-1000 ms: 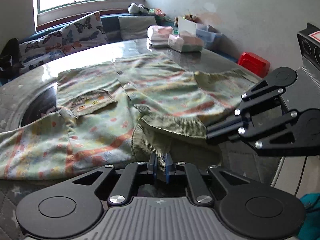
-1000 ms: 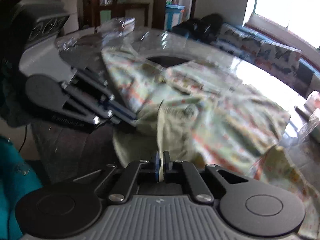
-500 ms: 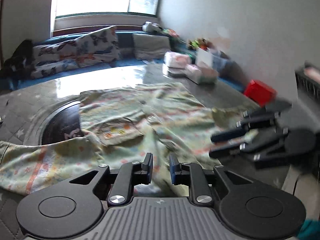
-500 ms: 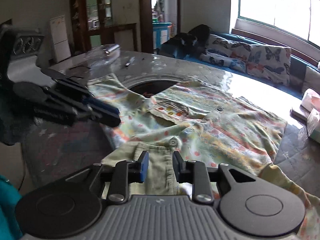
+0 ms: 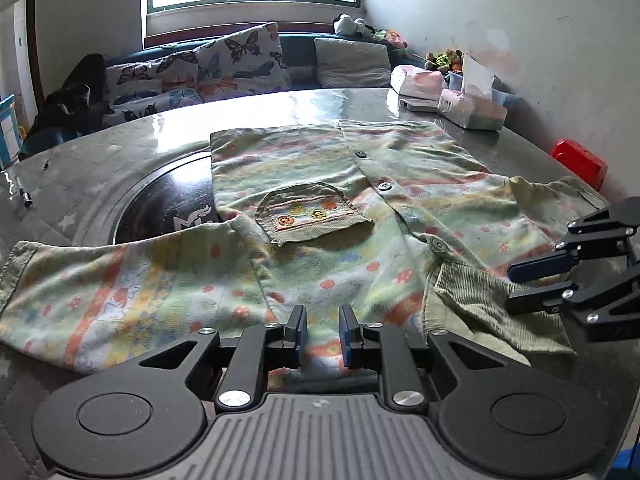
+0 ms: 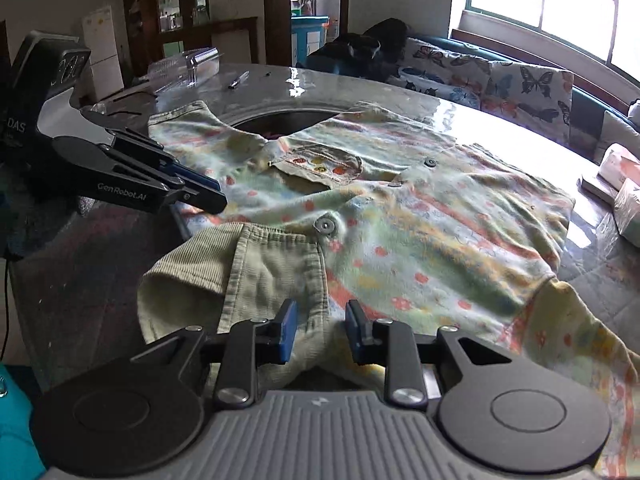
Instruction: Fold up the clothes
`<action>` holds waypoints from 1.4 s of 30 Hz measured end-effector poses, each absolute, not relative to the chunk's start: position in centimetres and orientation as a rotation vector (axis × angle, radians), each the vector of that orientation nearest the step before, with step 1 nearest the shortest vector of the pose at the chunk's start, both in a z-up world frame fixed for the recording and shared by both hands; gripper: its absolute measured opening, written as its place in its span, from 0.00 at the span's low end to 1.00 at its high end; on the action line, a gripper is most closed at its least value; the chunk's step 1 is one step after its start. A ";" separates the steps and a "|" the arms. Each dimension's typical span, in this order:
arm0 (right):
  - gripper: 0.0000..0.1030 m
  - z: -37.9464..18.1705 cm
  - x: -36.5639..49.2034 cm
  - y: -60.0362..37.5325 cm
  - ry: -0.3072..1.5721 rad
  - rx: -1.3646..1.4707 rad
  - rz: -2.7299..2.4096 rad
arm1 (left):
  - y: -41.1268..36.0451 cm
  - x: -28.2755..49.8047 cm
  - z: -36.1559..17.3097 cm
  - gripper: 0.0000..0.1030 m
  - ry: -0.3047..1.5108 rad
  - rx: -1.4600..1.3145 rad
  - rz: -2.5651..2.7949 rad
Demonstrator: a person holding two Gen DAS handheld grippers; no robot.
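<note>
A child's button-up shirt (image 5: pixel 320 216) lies spread flat, front up, on the table (image 5: pixel 280 108). It is pale green with orange stripes and coloured dots. A corduroy chest pocket (image 5: pixel 314 216) sits left of the button placket. The green corduroy collar (image 6: pixel 224 276) lies rumpled at the near edge; one sleeve (image 5: pixel 100 280) stretches leftward.

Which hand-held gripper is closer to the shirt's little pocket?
Left. The left hand-held gripper sits just below the pocket; the right hand-held gripper is off to the side, by the collar.
</note>
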State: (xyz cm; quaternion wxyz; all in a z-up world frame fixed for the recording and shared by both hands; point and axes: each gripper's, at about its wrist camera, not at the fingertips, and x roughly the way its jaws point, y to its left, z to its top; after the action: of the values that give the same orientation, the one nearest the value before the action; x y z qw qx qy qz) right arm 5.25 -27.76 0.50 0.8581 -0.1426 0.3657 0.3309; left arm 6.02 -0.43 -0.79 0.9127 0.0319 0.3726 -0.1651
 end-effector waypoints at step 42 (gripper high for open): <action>0.55 -0.7 6.9 -52.0 0.628 0.117 -0.138 | -8.6 5.8 0.7 0.48 0.741 0.100 -0.500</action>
State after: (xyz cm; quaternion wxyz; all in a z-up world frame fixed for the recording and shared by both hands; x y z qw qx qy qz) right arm 6.85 -52.03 -0.75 0.9471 0.0575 0.3086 -0.0675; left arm 5.75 -8.55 0.75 0.9005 0.0483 0.3583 -0.2415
